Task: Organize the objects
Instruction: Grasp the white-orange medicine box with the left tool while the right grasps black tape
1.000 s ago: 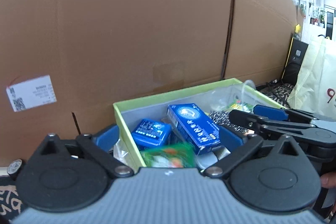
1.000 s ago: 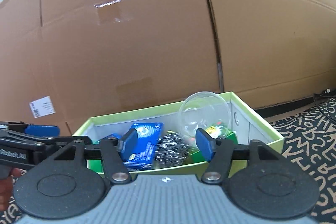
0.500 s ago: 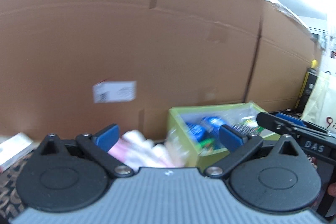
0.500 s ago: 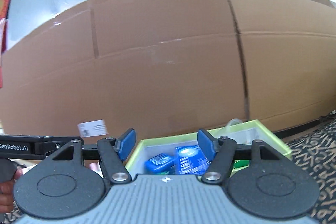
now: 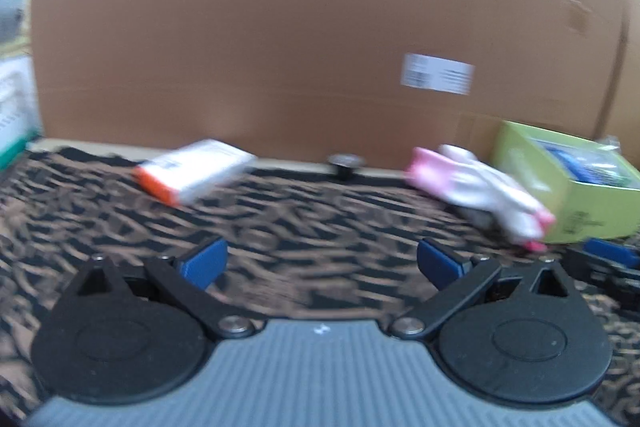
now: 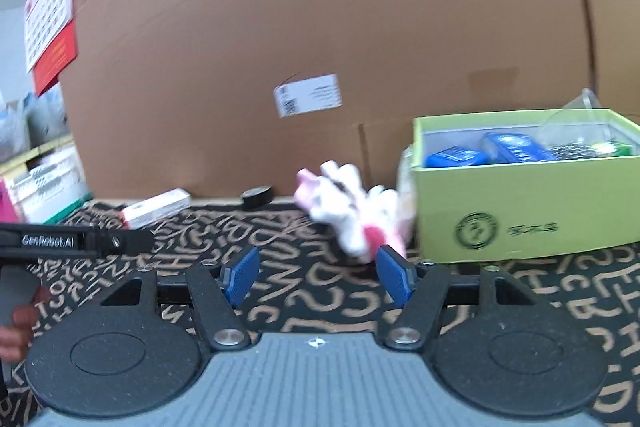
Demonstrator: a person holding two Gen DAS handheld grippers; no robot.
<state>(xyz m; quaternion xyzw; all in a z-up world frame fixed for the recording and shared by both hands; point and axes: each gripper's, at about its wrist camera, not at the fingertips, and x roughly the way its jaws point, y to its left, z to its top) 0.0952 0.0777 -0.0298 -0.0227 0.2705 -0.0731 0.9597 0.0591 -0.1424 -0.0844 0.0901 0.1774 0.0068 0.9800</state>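
Note:
A green box stands on the patterned mat at the right, holding blue packs, a steel scourer and a clear cup; it also shows in the left wrist view. Pink and white gloves lie just left of the box, seen too in the left wrist view. A white and orange carton and a black tape roll lie farther left by the cardboard. My left gripper is open and empty above the mat. My right gripper is open and empty, just short of the gloves.
A tall cardboard wall with a white label closes off the back. White crates stand at the far left. The left gripper's body shows at the left of the right wrist view. The patterned mat covers the floor.
Both grippers have pulled back from over the green box and swung left. The box now sits at the right and the gloves, carton and tape roll have come into view.

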